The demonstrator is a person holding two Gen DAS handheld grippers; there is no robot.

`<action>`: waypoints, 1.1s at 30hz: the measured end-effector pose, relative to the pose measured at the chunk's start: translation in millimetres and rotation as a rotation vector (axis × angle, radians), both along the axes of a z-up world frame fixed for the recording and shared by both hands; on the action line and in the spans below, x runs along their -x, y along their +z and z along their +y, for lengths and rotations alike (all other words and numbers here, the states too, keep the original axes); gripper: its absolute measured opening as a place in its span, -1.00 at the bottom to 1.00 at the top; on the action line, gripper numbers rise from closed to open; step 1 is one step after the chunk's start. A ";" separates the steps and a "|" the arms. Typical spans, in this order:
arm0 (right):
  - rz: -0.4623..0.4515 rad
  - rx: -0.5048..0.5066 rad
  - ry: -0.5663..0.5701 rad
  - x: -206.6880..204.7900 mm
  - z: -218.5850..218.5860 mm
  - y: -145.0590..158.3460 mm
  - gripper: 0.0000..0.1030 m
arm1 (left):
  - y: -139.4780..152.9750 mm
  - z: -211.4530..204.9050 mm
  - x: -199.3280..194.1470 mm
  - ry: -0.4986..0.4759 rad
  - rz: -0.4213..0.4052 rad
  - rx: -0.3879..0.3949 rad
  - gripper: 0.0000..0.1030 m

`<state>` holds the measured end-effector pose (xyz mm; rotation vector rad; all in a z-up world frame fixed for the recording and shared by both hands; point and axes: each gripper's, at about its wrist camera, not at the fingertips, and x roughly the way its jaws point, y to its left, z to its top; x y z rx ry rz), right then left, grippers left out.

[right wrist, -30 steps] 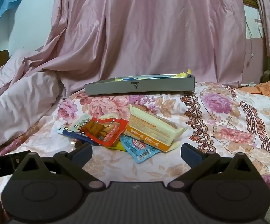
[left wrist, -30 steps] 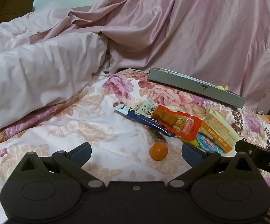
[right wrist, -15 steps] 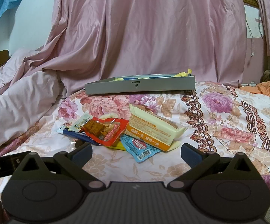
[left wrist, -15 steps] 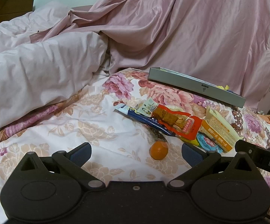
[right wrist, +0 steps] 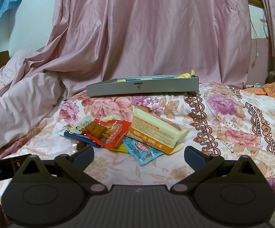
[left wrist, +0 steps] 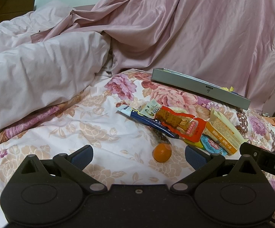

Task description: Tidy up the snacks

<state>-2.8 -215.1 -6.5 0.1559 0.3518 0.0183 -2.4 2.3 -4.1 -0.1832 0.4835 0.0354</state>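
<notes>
Lying beyond right gripper (right wrist: 138, 154): snack pile (right wrist: 126, 134)

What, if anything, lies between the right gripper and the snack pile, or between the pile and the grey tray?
Nothing visible. Only bare floral bedsheet separates the open right gripper from the snack pile, and more bare sheet lies between the pile and the grey tray.

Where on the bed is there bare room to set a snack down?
Free: the floral sheet between the pink duvet and the snack pile, and the stretch right of the pile. Crowded: the pile itself, plus the small orange before it. The grey tray already holds items.
</notes>
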 end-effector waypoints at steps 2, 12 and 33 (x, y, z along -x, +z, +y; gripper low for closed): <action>0.000 0.000 0.000 0.0 0.0 0.0 1.00 | 0.1 0.1 0.0 0.000 0.001 0.000 0.99; 0.001 -0.001 0.001 -0.2 -0.4 -0.3 1.00 | 0.1 0.1 -0.2 0.000 0.002 0.001 0.99; 0.020 -0.056 0.042 1.8 -7.5 4.8 1.00 | -4.4 -5.2 -7.6 -0.001 0.046 -0.024 0.99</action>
